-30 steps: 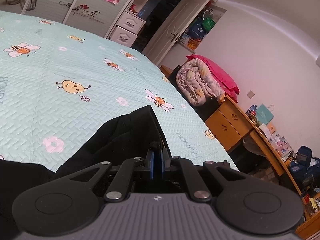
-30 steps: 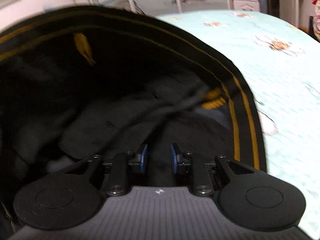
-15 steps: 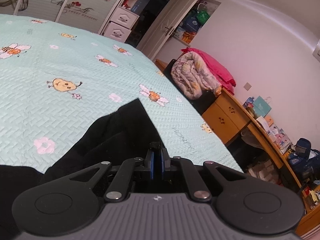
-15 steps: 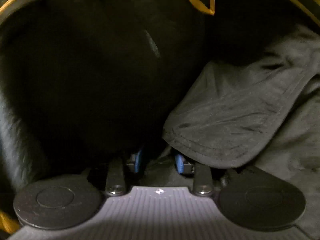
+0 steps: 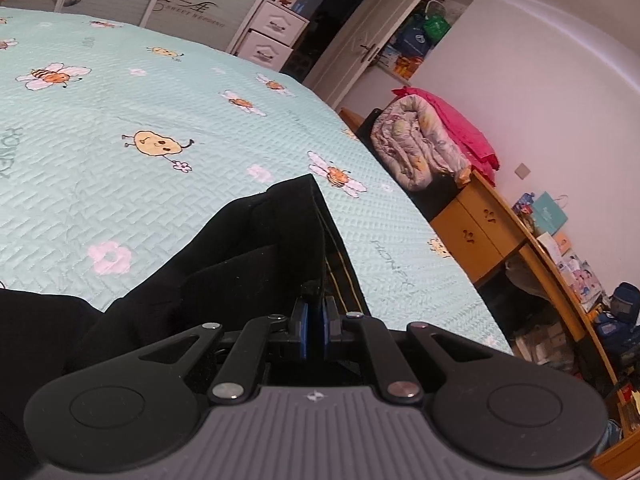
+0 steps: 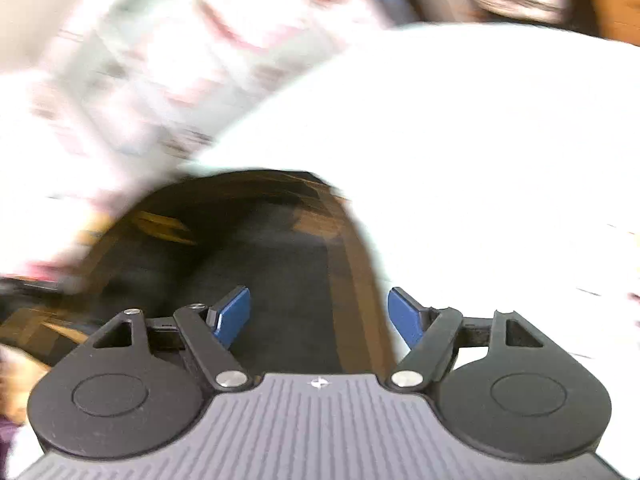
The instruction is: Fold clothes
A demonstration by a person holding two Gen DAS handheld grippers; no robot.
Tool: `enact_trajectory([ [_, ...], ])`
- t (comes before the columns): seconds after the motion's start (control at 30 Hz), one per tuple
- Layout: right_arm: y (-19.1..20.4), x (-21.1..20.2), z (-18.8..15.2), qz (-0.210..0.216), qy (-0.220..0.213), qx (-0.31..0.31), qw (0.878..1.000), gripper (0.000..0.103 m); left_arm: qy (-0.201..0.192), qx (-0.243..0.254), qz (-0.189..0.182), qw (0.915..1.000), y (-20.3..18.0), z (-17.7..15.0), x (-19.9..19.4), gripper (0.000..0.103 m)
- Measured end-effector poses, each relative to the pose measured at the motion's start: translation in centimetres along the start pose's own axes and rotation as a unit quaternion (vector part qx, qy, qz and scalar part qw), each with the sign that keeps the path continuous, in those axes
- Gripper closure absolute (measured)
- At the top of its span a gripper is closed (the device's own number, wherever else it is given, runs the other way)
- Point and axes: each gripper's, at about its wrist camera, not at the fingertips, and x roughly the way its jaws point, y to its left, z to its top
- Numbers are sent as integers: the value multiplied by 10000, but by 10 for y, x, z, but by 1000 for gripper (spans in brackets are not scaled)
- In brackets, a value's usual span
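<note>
Here the left gripper (image 5: 314, 314) jaws clench the black garment (image 5: 224, 264), while the right gripper (image 6: 319, 314) jaws are opening, empty.

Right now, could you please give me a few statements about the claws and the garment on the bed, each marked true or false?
1. The left claw is shut on the black garment. True.
2. The right claw is clamped on the garment. False: its jaws are opening, and no pad presses on the dark cloth seen between them.
3. The garment lies on a mint bedspread printed with bees and flowers. True.
4. The garment is plain black all over. False: thin yellow stripes run along its edge.
5. The rolled quilt lies on the bed. False: it sits beside the bed, next to the wooden desk.
</note>
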Motion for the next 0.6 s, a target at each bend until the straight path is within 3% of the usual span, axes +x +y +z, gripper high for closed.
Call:
enact_trajectory([
  [0.03, -12, 7, -6, -102, 208, 221, 9995, 27, 2, 8, 33, 10000, -1, 1, 0, 98],
  [0.07, -22, 14, -13, 74, 415, 461, 9980, 27, 6, 28, 76, 10000, -3, 2, 1, 97],
  [0.17, -22, 28, -25, 735, 432, 755, 9935, 27, 22, 41, 207, 9998, -6, 8, 6, 97],
  [0.23, -22, 38, -32, 1154, 450, 940, 9878, 37, 27, 27, 295, 9996, -9, 13, 11, 97],
  [0.3, -15, 50, -29, 1128, 651, 895, 9874, 98, 23, 76, 409, 9991, -15, 21, 17, 98],
  [0.4, -15, 44, -36, 1102, 634, 1081, 9860, 97, -35, 273, 574, 9980, -31, 34, 20, 98],
  [0.53, -40, -11, -50, 1382, 318, 1521, 9781, 98, -197, 630, 575, 9962, -59, 49, 18, 98],
  [0.6, -47, -47, -58, 1489, 179, 1451, 9780, 98, -257, 774, 489, 9955, -75, 55, 19, 98],
])
